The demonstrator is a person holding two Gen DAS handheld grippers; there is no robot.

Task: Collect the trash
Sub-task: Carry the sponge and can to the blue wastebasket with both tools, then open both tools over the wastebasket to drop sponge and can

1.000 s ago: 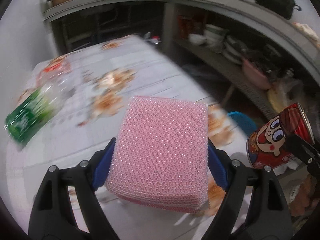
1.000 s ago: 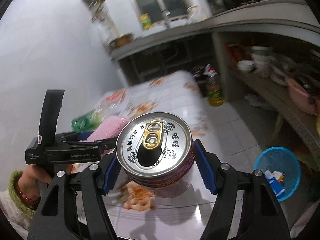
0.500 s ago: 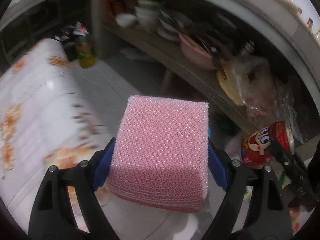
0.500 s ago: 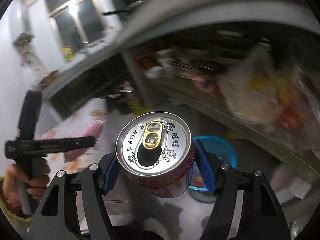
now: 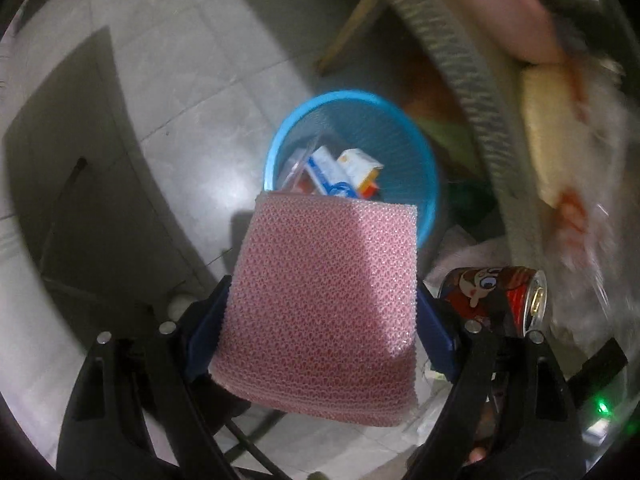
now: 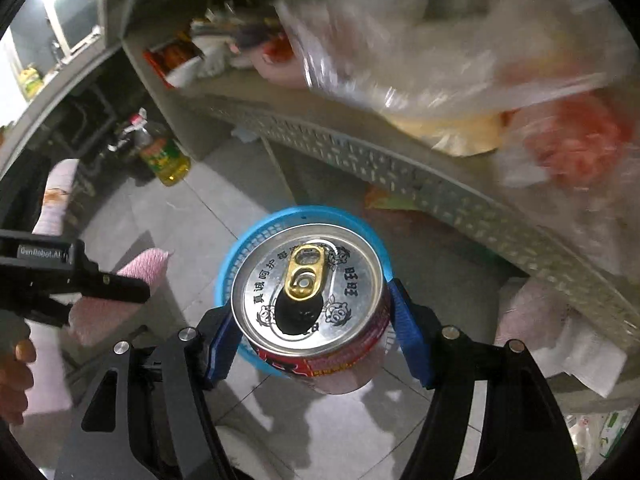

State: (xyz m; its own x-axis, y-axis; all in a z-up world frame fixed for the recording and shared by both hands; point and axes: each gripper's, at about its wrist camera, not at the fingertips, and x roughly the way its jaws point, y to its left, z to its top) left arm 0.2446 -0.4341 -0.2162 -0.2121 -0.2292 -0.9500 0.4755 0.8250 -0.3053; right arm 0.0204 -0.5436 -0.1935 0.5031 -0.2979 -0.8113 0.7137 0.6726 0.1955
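- Holding one pink sponge [image 5: 324, 312], your left gripper [image 5: 320, 320] has both blue pads pressed against the sponge's two sides, and it points down toward the floor.
- Your right gripper [image 6: 310, 320] pinches one opened drink can [image 6: 308, 292] between its two blue pads; the can's silver top with a gold pull tab faces the right wrist camera.
- One blue trash basket [image 5: 424, 168] stands on the grey tiled floor [image 5: 200, 112]. In the left wrist view the sponge's far edge overlaps the basket's near rim; in the right wrist view the basket's rim [image 6: 256, 236] rings the can from behind.
- Inside the basket you can see at least two small cartons [image 5: 352, 168] and a piece of clear plastic; the exact count is unclear.
- From the left wrist view the same can [image 5: 492, 300] shows to the right of the sponge, lying sideways with its cartoon face visible.
- One bottle of yellow oil [image 6: 166, 158] stands on the floor by the shelf [image 6: 400, 168], well apart from the basket.
- Clear plastic bags [image 6: 460, 52] lie on that shelf, too blurred to count.
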